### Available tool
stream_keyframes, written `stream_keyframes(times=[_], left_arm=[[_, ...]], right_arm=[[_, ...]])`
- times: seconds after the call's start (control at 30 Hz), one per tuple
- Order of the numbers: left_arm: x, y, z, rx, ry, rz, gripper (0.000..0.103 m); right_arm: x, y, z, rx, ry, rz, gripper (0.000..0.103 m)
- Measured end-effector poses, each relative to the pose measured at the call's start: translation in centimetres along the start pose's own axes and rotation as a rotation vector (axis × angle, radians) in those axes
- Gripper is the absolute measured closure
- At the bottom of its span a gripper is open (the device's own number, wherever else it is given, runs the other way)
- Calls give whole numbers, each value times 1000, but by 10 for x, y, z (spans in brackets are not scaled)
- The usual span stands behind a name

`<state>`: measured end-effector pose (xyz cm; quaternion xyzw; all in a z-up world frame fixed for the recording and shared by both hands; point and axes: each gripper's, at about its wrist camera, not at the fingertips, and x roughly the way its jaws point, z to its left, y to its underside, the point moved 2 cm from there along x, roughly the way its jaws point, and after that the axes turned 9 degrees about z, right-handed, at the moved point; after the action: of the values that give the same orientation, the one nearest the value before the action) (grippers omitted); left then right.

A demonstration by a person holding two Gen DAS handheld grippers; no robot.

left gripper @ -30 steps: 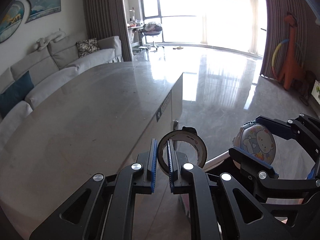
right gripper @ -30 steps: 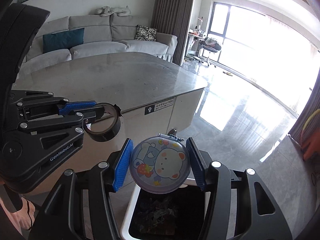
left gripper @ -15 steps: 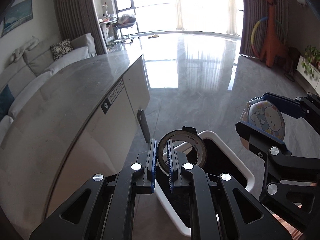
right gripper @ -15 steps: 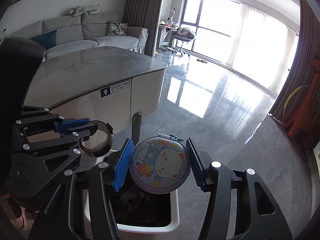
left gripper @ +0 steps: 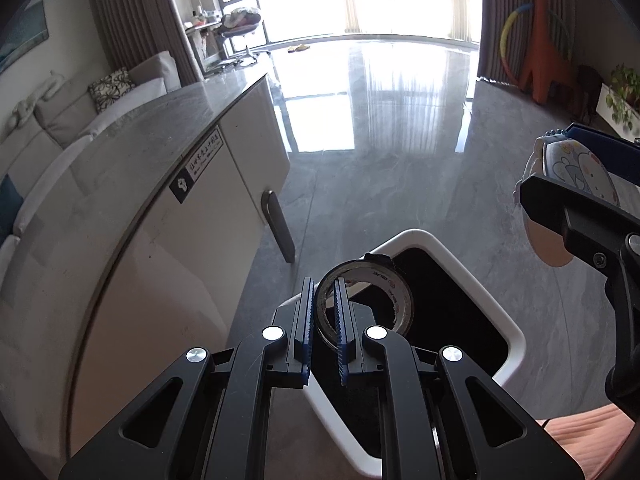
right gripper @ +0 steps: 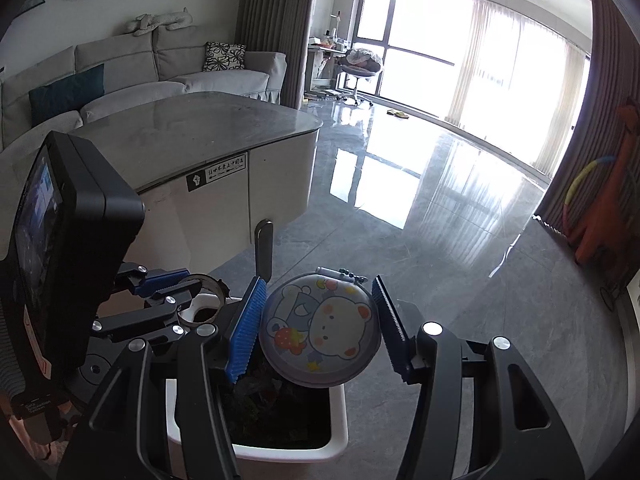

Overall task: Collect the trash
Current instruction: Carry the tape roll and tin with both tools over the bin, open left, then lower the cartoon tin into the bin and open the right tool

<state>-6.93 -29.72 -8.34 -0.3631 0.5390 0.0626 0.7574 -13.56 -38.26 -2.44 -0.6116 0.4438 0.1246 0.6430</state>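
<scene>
Now both grippers hang over the white-rimmed trash bin [left gripper: 460, 256], having swung off the grey counter [right gripper: 192, 120]: left gripper [left gripper: 323, 296] pinches the near-empty tape roll [left gripper: 372, 284], right gripper [right gripper: 320, 312] clamps the round cartoon-bear pouch [right gripper: 320, 328]; dropping looks next

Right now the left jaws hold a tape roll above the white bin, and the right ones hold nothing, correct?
Not quite. The right gripper is shut on a round cartoon-bear case, as the right wrist view shows. The left gripper does hold the tape roll above the white bin.
</scene>
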Motion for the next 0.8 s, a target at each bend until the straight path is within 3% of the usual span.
stream_keyframes(times=[0.17,0.27,0.3,0.33,0.4,0.43,0.5,0.8], left_arm=[[19,4,-3,8,3,54,92],[20,5,-5,19,18,63,86],[19,6,-7,18,16,55,69],[16,8,-6,13,1,46,40],[10,8,-5,6,-9,12,16],[6,8,-4,1,-26,-9,9],[0,8,-2,2,-47,-36,4],[-12,10,14,-22,-70,-46,4]], right_arm=[[-1,1,0,3,-4,-1,47],[-2,0,0,-1,-6,0,47],[-2,0,0,-2,-8,1,47],[-2,0,-1,-2,-8,1,47],[-2,-1,-1,-2,-9,1,47],[-3,-1,-1,-2,-10,-1,47],[-3,-1,-1,-2,-12,-2,47],[2,-1,-1,1,-34,13,47]])
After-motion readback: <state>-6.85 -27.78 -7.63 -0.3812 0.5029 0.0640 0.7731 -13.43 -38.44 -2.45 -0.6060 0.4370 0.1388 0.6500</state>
